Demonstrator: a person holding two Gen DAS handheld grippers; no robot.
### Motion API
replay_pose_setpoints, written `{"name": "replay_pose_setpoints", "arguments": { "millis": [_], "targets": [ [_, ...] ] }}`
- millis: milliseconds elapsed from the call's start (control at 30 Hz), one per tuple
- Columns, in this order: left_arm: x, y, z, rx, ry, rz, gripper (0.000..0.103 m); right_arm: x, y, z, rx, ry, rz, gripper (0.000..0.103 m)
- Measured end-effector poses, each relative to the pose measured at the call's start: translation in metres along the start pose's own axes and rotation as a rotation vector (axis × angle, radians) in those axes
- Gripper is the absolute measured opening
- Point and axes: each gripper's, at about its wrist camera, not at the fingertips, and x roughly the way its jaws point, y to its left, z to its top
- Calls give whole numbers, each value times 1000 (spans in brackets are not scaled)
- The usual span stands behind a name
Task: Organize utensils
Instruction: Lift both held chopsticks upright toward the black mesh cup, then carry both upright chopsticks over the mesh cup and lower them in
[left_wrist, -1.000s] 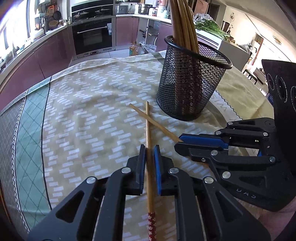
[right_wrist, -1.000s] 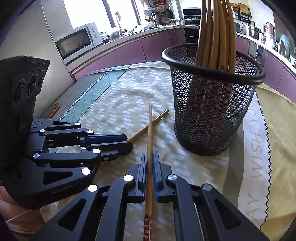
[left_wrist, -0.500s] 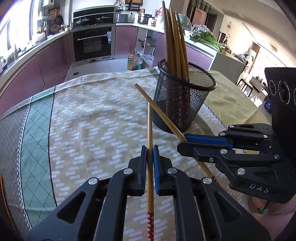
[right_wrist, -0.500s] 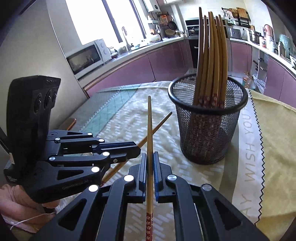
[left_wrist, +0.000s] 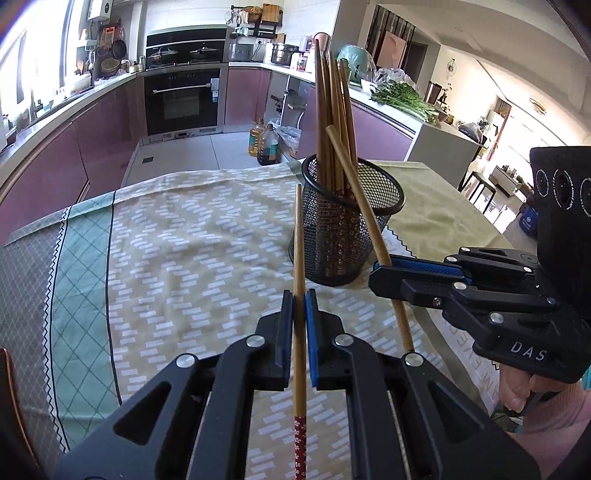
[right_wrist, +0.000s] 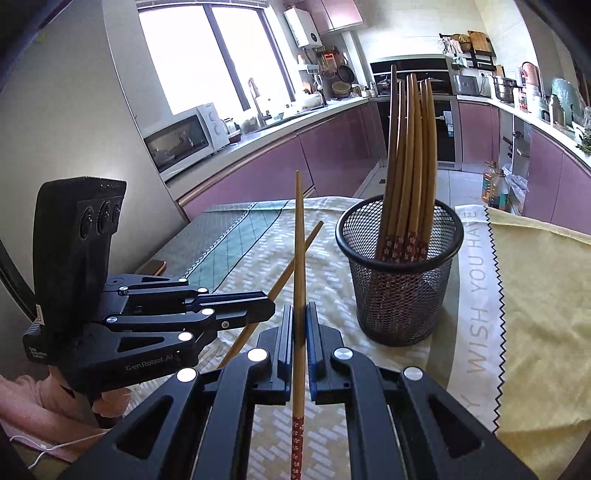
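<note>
My left gripper (left_wrist: 299, 301) is shut on a wooden chopstick (left_wrist: 299, 243) with a red patterned end, held up off the table and pointing at the black mesh holder (left_wrist: 343, 236). My right gripper (right_wrist: 299, 315) is shut on a second chopstick (right_wrist: 300, 258), also lifted. In the left wrist view the right gripper (left_wrist: 380, 269) sits to the right, its chopstick (left_wrist: 354, 188) slanting across the holder. In the right wrist view the left gripper (right_wrist: 266, 308) is at the left and the holder (right_wrist: 400, 266), with several chopsticks upright in it, is ahead to the right.
The table carries a yellow patterned cloth (left_wrist: 192, 258) with a green border (left_wrist: 81, 273) and a pale yellow cloth (right_wrist: 539, 302) with lettering. A phone (right_wrist: 153, 266) lies at the far left table edge. Kitchen counters and an oven (left_wrist: 181, 99) stand behind.
Both grippers have risen from the table with their chopsticks and drawn back from the holder. The chopsticks, which lay crossed on the cloth, are now held in the air.
</note>
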Motion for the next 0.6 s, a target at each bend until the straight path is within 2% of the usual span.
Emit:
{"name": "replay_pose_setpoints", "arguments": {
  "millis": [600],
  "targets": [
    [-23, -1, 10, -12, -55, -35, 7, -18, -7, 5, -2, -59, -20, 6]
  ]
}}
